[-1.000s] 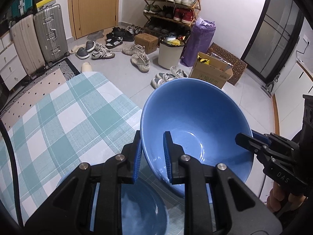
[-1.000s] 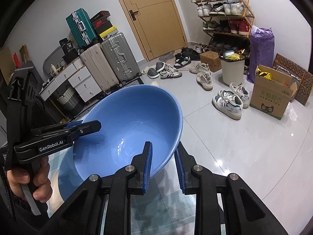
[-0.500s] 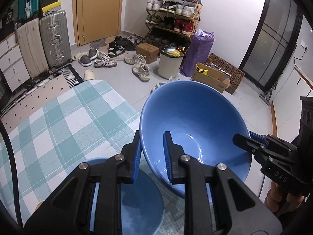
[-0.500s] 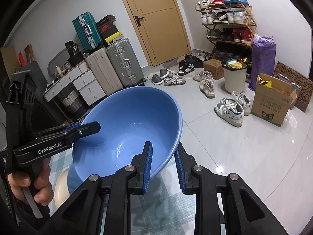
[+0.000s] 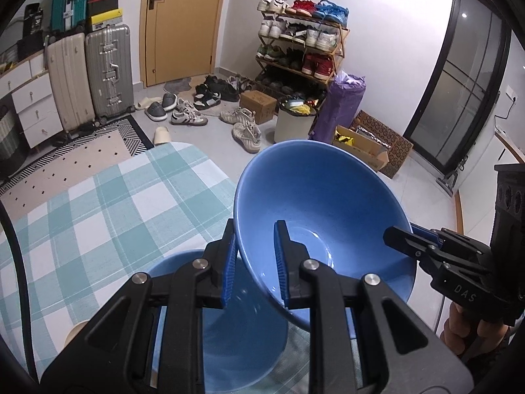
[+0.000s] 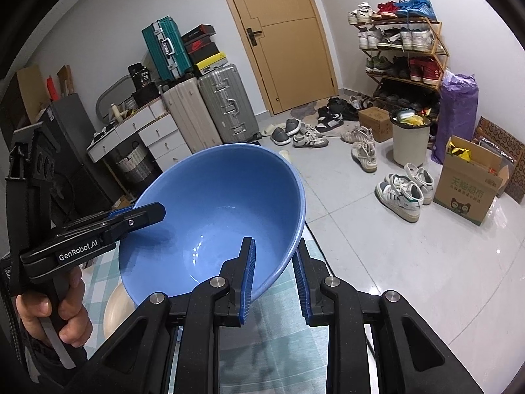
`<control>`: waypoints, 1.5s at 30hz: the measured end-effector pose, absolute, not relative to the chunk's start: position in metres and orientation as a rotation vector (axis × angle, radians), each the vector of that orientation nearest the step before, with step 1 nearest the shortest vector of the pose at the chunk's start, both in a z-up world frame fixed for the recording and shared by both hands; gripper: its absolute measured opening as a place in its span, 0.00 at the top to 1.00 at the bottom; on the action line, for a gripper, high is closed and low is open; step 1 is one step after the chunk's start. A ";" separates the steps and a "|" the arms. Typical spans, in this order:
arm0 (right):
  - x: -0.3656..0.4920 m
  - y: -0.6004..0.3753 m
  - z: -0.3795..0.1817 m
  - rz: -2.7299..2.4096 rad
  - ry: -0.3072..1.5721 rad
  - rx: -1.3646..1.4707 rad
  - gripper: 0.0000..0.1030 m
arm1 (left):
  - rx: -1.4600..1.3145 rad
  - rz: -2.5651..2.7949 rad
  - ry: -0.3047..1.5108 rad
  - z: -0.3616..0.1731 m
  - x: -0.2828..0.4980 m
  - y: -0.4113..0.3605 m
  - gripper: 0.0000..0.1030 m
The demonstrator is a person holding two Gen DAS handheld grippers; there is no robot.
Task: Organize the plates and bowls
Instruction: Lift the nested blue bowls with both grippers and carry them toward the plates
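Gripping the blue bowl (image 5: 323, 216) from both sides: left gripper (image 5: 254, 262) pinching the near-left rim, right gripper (image 6: 274, 277) pinching the opposite rim, one blue pad inside the wall and one outside on each. Hanging tilted in the air over the near right corner of the checked tablecloth (image 5: 98, 203), directly above a second blue bowl (image 5: 229, 325) sitting on the cloth. Peeking out just beside that lower bowl, a cream dish (image 6: 115, 308).

Risking a slip here: only thin slices of smooth, glossy rim being held. Pulling the two hands apart or twisting one against the other, probably levering the rim out of one grip. Hovering partly past the table edge too, so risking a drop onto the tiled floor (image 6: 377, 246). Lowering it still tilted, likely clipping the lower bowl's rim instead of nesting.
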State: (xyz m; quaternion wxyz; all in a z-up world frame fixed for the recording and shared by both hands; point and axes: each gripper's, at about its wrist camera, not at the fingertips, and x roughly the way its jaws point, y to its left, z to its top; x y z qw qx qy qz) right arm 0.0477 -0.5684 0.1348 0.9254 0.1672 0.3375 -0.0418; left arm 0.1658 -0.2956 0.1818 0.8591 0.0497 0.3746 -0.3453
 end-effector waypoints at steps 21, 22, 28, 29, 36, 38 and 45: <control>0.061 -0.520 0.145 0.029 0.700 0.285 0.76 | 0.042 -0.630 0.725 0.216 0.136 -0.222 0.83; 0.062 -0.518 0.145 0.033 0.700 0.283 0.76 | 0.039 -0.625 0.724 0.216 0.137 -0.220 0.83; 0.068 -0.508 0.143 0.055 0.708 0.272 0.76 | 0.025 -0.606 0.723 0.214 0.135 -0.203 0.83; 0.068 -0.507 0.142 0.057 0.710 0.270 0.76 | 0.024 -0.602 0.724 0.214 0.133 -0.201 0.83; 0.076 -0.495 0.138 0.080 0.723 0.251 0.76 | 0.009 -0.580 0.720 0.211 0.129 -0.182 0.83; 0.079 -0.495 0.136 0.086 0.728 0.247 0.76 | 0.002 -0.571 0.723 0.209 0.128 -0.177 0.83; 0.089 -0.486 0.126 0.106 0.753 0.235 0.76 | -0.006 -0.546 0.738 0.196 0.130 -0.166 0.83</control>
